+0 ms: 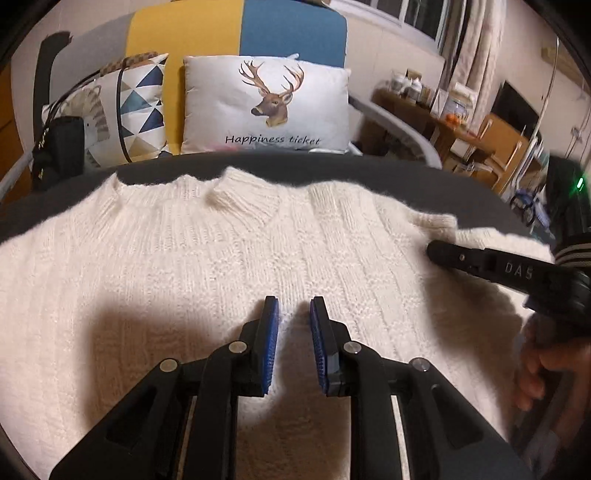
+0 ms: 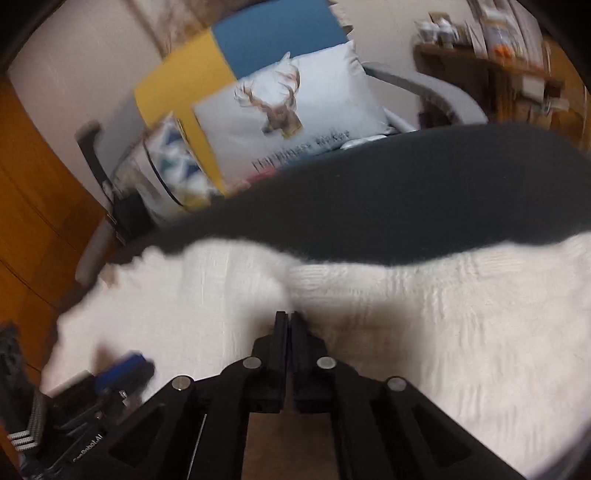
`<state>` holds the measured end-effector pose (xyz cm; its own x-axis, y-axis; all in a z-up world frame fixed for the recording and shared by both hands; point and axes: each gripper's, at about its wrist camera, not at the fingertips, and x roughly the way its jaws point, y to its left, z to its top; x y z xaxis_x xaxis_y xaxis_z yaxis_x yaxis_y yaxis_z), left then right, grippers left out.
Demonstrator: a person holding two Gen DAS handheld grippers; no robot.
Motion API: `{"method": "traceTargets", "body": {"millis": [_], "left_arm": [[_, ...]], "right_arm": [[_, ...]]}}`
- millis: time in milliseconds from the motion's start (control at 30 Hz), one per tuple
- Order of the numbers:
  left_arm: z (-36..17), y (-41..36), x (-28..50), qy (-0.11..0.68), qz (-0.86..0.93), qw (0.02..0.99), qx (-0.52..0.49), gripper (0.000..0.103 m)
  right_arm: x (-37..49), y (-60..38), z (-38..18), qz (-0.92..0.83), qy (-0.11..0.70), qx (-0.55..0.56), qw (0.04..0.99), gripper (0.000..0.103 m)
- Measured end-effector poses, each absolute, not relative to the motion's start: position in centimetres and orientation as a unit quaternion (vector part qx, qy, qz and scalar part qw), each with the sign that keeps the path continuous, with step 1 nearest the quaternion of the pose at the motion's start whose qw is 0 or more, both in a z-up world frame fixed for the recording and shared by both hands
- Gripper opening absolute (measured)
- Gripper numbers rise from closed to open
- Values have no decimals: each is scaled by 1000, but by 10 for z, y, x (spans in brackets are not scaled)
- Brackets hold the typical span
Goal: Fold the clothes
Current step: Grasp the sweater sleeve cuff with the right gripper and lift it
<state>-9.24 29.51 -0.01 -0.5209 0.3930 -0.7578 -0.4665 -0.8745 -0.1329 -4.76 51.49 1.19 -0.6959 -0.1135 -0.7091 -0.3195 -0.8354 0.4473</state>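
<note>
A cream knit sweater lies spread flat on a dark grey surface, its ribbed neckline toward the far edge. My left gripper hovers over the middle of the sweater's body, its blue-padded jaws open with nothing between them. My right gripper reaches in from the right over the shoulder area. In the blurred right wrist view, my right gripper has its black fingers pressed together just above the sweater, and I see no cloth between them. The left gripper shows at the lower left there.
Beyond the surface's far edge, a deer-print cushion and a triangle-patterned cushion lean on a yellow and blue backrest. A black bag sits at the far left. A hand holds the right gripper. Wooden furniture stands far right.
</note>
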Motion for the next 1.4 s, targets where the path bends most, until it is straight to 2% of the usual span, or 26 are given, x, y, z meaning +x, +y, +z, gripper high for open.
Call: {"method": "traceTargets", "body": {"millis": [100,133,167,300,433,500,533,600,733,1033,1067,1267,1400], "left_arm": [[-3,292,-93,33,871,250,-422,19],[-4,291,-93,30,871,251,-422,19],[-4,290,-93,27,871,252,-422,19],[-7,288,-94,20,869,255,-423,19],[-8,285,-95,11,868,259,-424,19],[-8,284,-96,7,867,261,-425,19],[-9,283,-97,5,866,262,-425,19],[-9,282,-97,2,866,263,-426,19],[-9,282,-97,1,866,263,-426,19],[-10,281,-97,-4,865,265,-425,19],[-10,281,-97,-4,865,265,-425,19],[-11,279,-98,-8,865,267,-425,19],[-11,280,-98,-8,865,267,-425,19]], "right_arm": [[-36,551,12,869,328,-360,85,0],[-31,557,17,870,328,-358,90,0],[-26,562,22,870,329,-354,94,6],[10,569,48,889,328,-314,64,6],[26,569,35,880,298,-368,36,6],[40,584,17,872,275,-399,66,6],[49,595,7,867,274,-409,85,0],[70,624,0,862,314,-382,109,0],[97,671,-12,860,339,-352,148,0],[129,733,-13,860,374,-293,187,0],[133,738,-10,857,367,-293,212,4],[169,781,-12,834,412,-253,265,3],[197,803,-9,821,408,-248,313,3]]}}
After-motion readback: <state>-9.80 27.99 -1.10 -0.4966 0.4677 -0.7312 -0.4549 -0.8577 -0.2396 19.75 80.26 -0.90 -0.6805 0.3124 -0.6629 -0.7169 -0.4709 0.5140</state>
